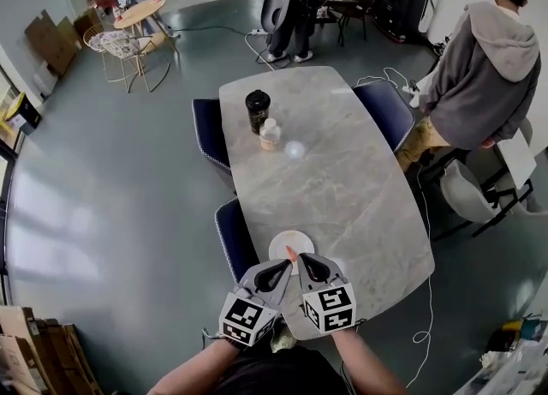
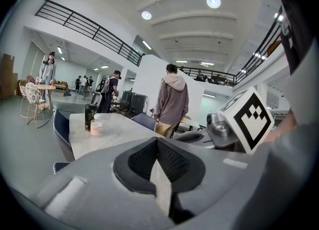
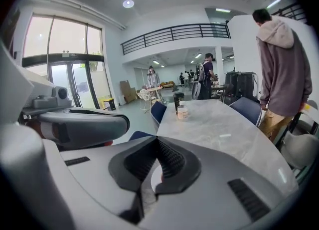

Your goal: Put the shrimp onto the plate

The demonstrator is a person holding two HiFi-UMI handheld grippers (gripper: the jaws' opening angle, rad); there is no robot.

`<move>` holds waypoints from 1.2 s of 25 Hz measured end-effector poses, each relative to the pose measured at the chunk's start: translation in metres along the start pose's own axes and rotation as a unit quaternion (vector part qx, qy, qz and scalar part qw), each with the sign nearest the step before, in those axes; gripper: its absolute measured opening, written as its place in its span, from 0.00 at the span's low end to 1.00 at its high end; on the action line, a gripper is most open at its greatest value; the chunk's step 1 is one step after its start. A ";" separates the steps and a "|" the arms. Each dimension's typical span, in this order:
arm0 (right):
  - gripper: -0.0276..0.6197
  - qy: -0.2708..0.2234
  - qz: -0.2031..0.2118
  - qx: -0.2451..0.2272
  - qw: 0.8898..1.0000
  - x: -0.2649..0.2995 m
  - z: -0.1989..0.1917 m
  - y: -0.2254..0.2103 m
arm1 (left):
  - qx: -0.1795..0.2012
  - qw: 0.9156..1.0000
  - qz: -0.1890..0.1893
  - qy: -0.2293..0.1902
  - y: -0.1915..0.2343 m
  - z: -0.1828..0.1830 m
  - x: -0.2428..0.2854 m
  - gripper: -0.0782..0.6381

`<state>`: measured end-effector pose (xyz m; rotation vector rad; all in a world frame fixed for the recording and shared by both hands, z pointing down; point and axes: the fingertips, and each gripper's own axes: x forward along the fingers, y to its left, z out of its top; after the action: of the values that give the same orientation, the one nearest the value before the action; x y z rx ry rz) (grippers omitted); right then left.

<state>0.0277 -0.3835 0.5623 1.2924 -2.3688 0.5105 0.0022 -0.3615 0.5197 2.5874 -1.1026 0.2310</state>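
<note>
Left hand-held gripper (image 1: pixel 284 266) and right hand-held gripper (image 1: pixel 302 260), both clenched, flank a slim orange shrimp (image 1: pixel 291 254) at the white plate (image 1: pixel 287 238) rim.

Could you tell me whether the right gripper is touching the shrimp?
Cannot tell. In the head view the shrimp shows just beyond the right gripper, by the plate, but the gripper covers any contact or gap.

Small orange shrimp (image 1: pixel 291 254) at near rim of white plate (image 1: pixel 288 238).

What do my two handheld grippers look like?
Both the left gripper and right gripper have light grey shells with black textured jaw pads, and each carries a white cube printed with black square markers. The person wears a dark top.
</note>
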 end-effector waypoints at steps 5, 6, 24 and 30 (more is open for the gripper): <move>0.05 -0.042 0.007 0.007 0.999 -0.033 0.027 0.012 | 0.004 1.000 0.004 -0.014 -0.021 0.021 -0.017 0.09; 0.05 -0.050 0.008 0.007 0.999 -0.040 0.031 0.014 | 0.005 1.000 0.004 -0.016 -0.025 0.024 -0.020 0.09; 0.04 -0.151 0.001 -0.005 0.989 -0.123 0.078 0.029 | 0.046 0.996 0.014 -0.076 -0.076 0.077 -0.052 0.09; 0.04 -0.157 -0.003 -0.009 0.988 -0.133 0.079 0.026 | 0.048 0.995 0.014 -0.084 -0.085 0.084 -0.053 0.09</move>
<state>0.0586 -0.3143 0.4245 1.4622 -2.6129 0.2994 0.0296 -0.3000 0.4080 2.7190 -1.2129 0.0745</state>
